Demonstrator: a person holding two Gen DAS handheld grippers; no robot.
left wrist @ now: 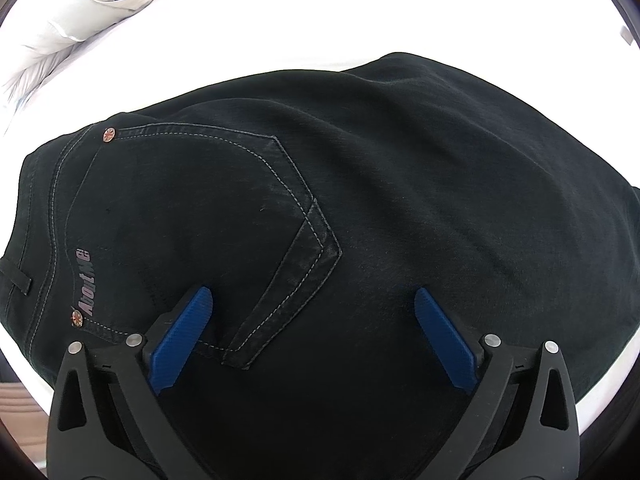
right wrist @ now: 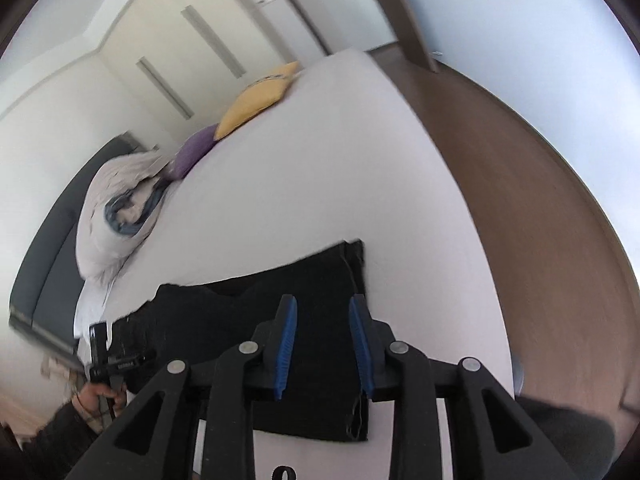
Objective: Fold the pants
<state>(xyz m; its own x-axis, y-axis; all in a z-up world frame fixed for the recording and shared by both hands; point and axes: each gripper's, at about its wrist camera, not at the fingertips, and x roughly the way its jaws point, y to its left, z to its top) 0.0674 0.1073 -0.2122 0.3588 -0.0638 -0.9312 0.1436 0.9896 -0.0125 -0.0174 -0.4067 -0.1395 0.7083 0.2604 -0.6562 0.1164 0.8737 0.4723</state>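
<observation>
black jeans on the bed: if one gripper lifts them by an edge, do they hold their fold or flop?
Likely flop: the black jeans lie in soft wrinkles on the bed, so unheld layers should sag. The stitched back pocket probably stays a little stiffer. The weave looks matte, so the ribbed blue fingers probably won't slip.

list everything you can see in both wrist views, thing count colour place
pants: one, black, lying folded on the bed, back pocket with pale stitching facing up
bed: one, white sheet, under the pants
duvet: one, white with a blue-grey patch, bunched at the head of the bed
cushions: two, one yellow and one purple, side by side along the far edge of the bed
headboard: one, dark grey, behind the duvet
floor: brown wood, beside the bed
left gripper: black with blue pads, wide open just above the pants, nothing between its pads
right gripper: black with blue pads, partly open above the pants, holding nothing
hand: one, on the left gripper's handle, dark sleeve
</observation>
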